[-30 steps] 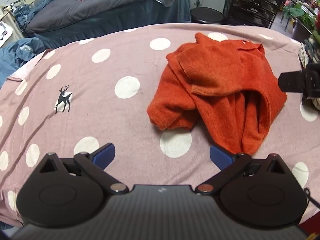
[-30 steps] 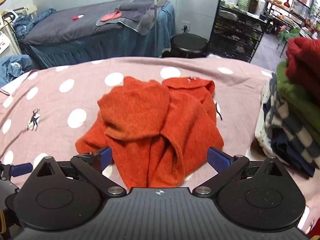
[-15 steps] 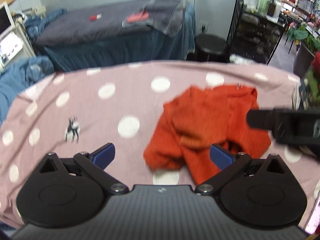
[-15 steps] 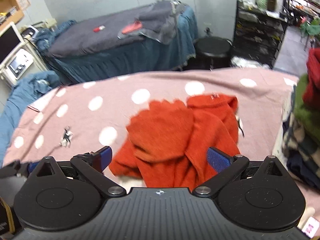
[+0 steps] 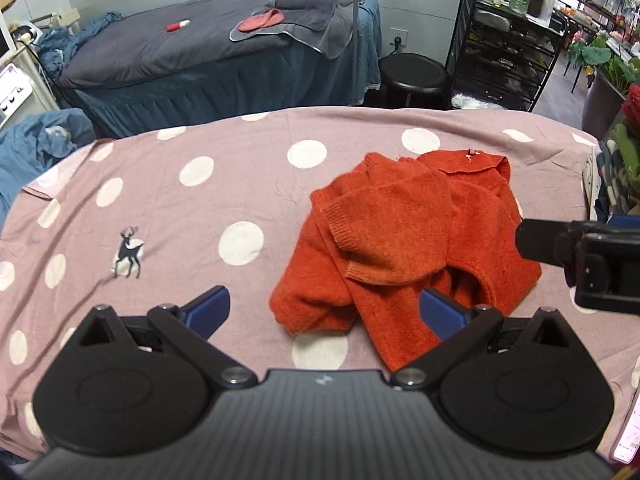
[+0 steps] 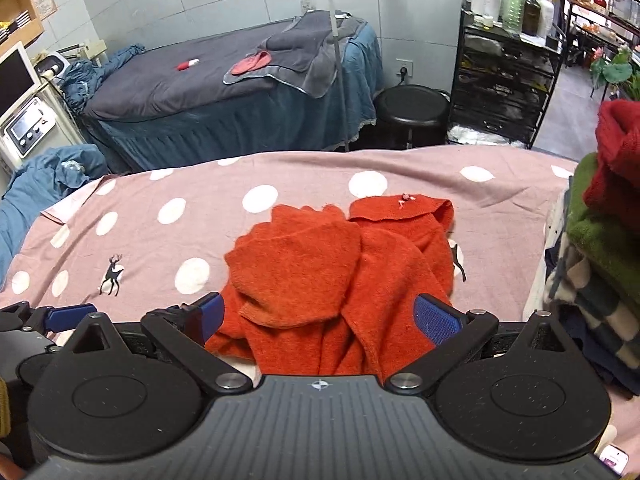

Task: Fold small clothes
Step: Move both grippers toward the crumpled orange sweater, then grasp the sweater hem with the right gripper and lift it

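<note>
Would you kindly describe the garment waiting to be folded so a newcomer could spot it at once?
Start from the pink sheet with white polka dots covering the work surface. Lying crumpled near its middle, apart from the stack of clothes at the right edge, is the orange knit sweater. It is the only loose, unfolded garment on the sheet.

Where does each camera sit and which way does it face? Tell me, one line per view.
Left wrist: on the left gripper, facing the orange sweater ahead-right; right gripper enters at right.
Right wrist: on the right gripper, over the sweater; clothes pile at right.
Shared: sweater, spotted sheet, both grippers open.
</note>
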Tool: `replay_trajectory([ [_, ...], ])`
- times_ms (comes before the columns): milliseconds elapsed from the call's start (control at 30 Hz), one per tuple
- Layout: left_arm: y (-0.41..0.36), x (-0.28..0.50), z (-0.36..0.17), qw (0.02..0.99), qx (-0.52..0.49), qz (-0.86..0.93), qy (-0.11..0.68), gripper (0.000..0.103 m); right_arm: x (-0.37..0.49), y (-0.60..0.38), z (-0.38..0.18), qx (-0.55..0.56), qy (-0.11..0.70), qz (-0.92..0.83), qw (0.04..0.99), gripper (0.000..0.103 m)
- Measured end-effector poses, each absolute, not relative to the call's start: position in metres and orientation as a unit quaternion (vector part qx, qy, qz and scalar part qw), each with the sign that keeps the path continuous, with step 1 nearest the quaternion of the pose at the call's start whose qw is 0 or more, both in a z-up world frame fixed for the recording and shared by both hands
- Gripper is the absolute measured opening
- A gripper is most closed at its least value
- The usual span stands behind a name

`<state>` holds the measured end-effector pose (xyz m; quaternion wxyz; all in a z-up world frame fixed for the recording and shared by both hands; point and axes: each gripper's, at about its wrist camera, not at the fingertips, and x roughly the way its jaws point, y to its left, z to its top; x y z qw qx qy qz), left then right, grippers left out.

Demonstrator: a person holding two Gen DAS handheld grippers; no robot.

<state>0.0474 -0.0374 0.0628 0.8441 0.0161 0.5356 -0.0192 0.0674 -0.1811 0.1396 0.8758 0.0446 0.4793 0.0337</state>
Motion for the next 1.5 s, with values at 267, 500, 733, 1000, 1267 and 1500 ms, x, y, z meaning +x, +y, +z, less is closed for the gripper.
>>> replay_trajectory([
  [267,-0.049,0.048,0.03,0.829,0.003,-0.009,0.559,0.103,0.065,-0.195,0.114,0.031,0.497,0.05,0.866,0.103],
  [500,-0.064,0.054,0.018,0.821,0.048,-0.015,0.568,0.103,0.07,-0.207,0.096,0.056,0.505,0.057,0.859,0.103],
  [733,-0.037,0.078,-0.003,0.83,0.046,-0.026,0.555,0.103,0.078,-0.209,0.081,0.045,0.493,0.063,0.867,0.103],
  [1000,-0.007,0.095,-0.035,0.816,-0.014,-0.02,0.577,0.094,0.097,-0.202,0.051,0.051,0.521,0.088,0.848,0.103],
  [1267,-0.02,0.105,-0.047,0.81,0.032,-0.024,0.585,0.084,0.14,-0.161,0.026,0.027,0.532,0.116,0.839,0.103],
  [1500,-0.008,0.103,-0.054,0.801,0.04,-0.006,0.597,0.085,0.173,-0.128,-0.01,-0.015,0.564,0.125,0.816,0.044],
])
